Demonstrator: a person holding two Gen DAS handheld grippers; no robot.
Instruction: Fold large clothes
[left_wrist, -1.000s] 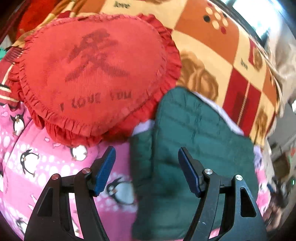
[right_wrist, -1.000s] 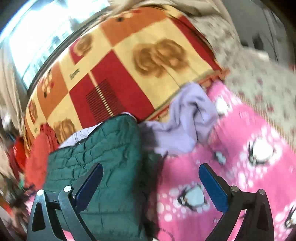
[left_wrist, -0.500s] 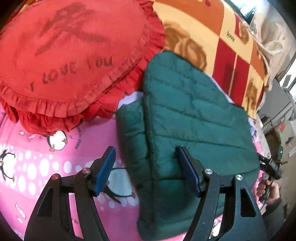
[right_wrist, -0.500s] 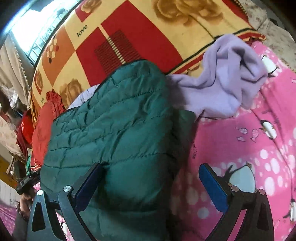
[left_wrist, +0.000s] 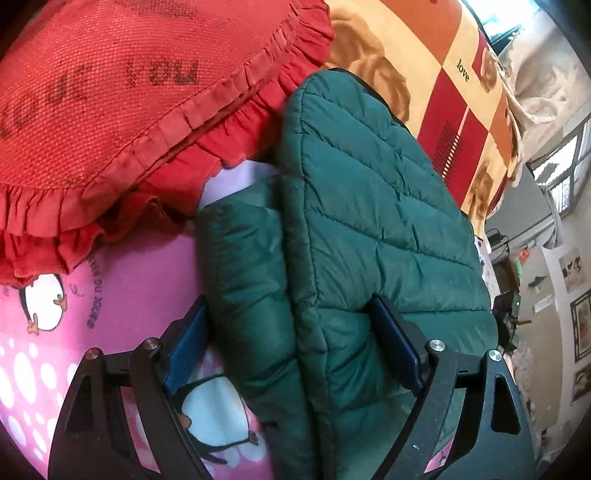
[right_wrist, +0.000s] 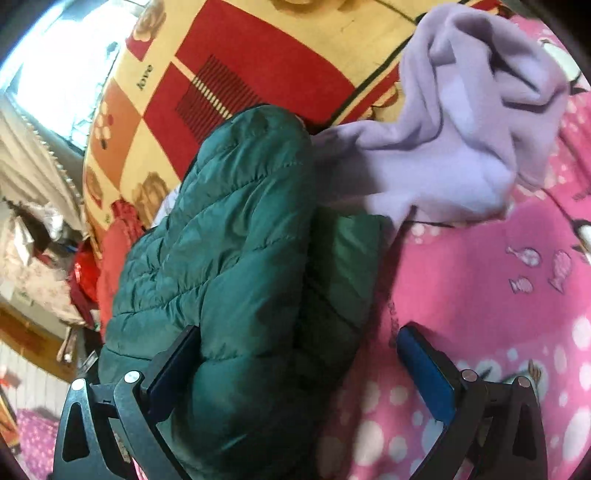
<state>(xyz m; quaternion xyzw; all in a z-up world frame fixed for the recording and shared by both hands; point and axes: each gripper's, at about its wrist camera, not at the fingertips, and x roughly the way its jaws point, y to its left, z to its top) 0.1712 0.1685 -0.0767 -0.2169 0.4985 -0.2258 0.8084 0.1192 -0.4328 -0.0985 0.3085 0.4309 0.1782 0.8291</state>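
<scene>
Right now both claws straddle the folded green puffer jacket (left_wrist: 369, 221), whose long axis runs straight ahead of each, away along the pink penguin blanket (left_wrist: 122, 295). The left gripper (left_wrist: 291, 343) stands with jaws spread, the jacket's edge bulging between them, pads touching but not visibly pinching. The right gripper (right_wrist: 303, 365) gapes wider, its left pad against the padding, its right pad over bare blanket. Neither looks nearer, I'd judge. Only the left view shows the red frilled cushion (left_wrist: 129, 92) beyond-left; only the right shows the lilac garment (right_wrist: 461, 147) beyond-right.
</scene>
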